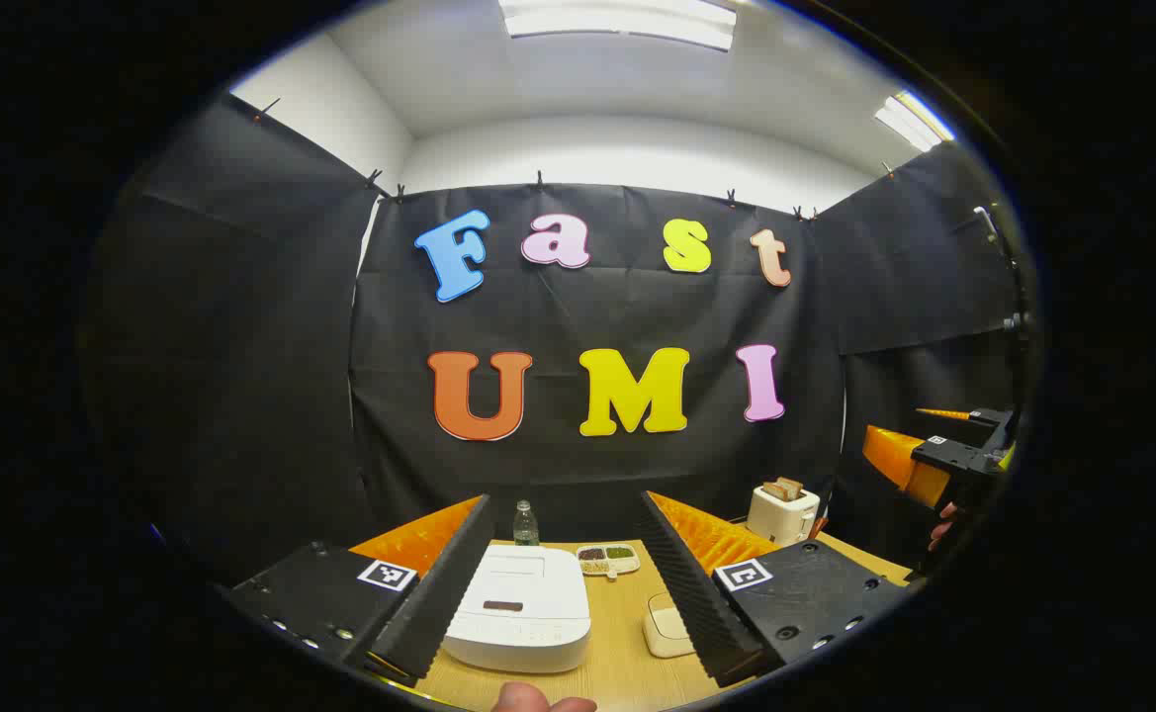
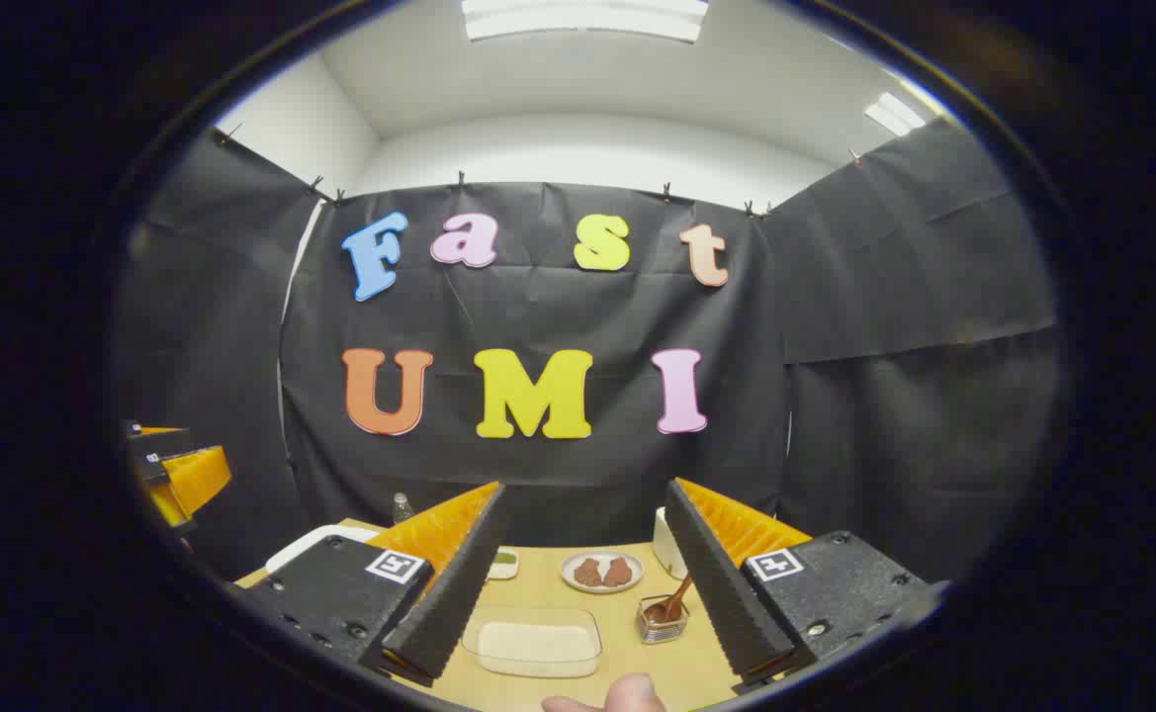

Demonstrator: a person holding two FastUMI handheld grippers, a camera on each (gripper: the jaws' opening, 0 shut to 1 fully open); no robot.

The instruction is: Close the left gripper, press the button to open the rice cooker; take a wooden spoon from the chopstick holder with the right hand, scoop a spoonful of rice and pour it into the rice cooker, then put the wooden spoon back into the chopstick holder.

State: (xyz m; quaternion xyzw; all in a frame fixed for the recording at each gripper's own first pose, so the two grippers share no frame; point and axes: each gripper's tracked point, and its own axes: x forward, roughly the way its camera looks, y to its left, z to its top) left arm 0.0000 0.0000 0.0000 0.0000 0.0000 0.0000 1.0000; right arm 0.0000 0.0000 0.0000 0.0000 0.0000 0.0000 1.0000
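Observation:
The white rice cooker (image 1: 518, 608) sits with its lid down on the wooden table (image 1: 627, 613), low between the fingers of my left gripper (image 1: 566, 502), which is open and holds nothing. In the right gripper view, a wooden spoon (image 2: 674, 600) stands in the small chopstick holder (image 2: 663, 623), just inside the right finger. A clear container of rice (image 2: 536, 641) lies to its left. My right gripper (image 2: 586, 489) is open and empty above them. An edge of the rice cooker (image 2: 312, 540) shows at the left.
A water bottle (image 1: 526, 524), a divided dish (image 1: 607, 559) and a toaster (image 1: 782, 512) stand at the table's back. A plate with brown pieces (image 2: 602, 571) sits behind the holder. The other gripper (image 1: 943, 460) hangs at the far right, held by a hand (image 1: 943, 524).

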